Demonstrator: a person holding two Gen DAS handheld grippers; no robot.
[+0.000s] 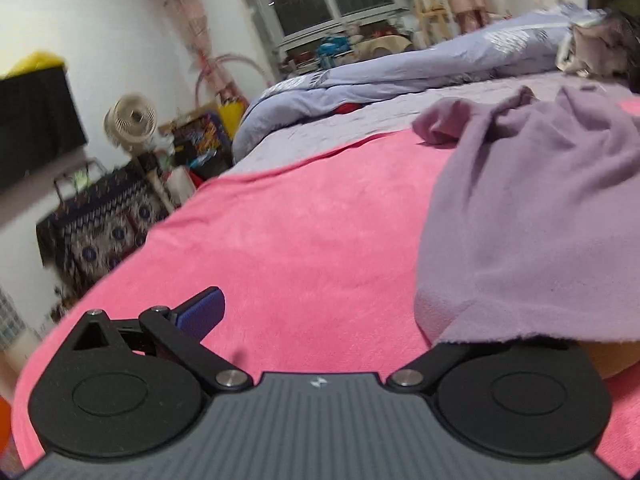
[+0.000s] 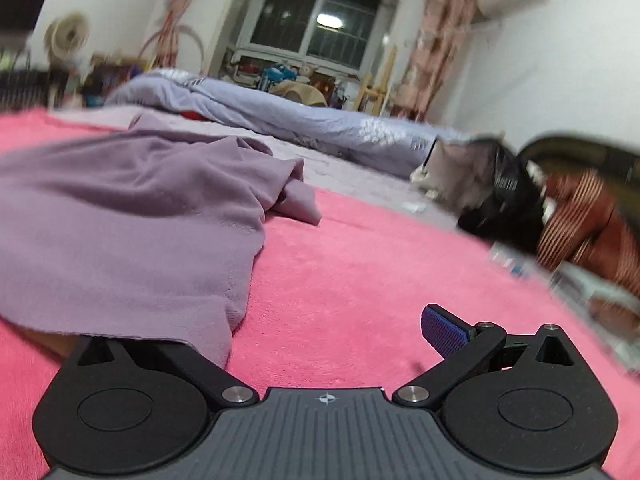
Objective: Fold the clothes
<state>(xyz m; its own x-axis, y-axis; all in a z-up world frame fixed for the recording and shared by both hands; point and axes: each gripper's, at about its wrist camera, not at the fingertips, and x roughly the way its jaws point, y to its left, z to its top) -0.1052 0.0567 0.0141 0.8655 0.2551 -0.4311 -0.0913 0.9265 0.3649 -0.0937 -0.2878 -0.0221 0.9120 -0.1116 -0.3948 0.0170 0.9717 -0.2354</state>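
Left wrist: left tongs (image 1: pixel 320 320) spread wide, pinching nothing. Blue pad (image 1: pixel 202 312) visible at 9 o'clock; the other finger is hidden under the hem of the purple garment (image 1: pixel 532 216). Garment lies rumpled on the pink blanket (image 1: pixel 300 240) from 3 o'clock up to 1, long axis running away from the camera, loose sleeve end near 1 o'clock. Lavender duvet (image 1: pixel 400 68) well beyond at 12.

Right wrist: mirror case. Right tongs (image 2: pixel 320 332) also spread, empty; blue pad (image 2: pixel 444 330) at 3 o'clock, left finger under the same hem. Garment fills 9 to 11 o'clock. Dark clothes pile (image 2: pixel 500 200) at 2 o'clock, well apart.

Judgement: garment sits between the two tongs, hem draped on both inner fingers; neither nearer. Next likely pinch both hem corners.
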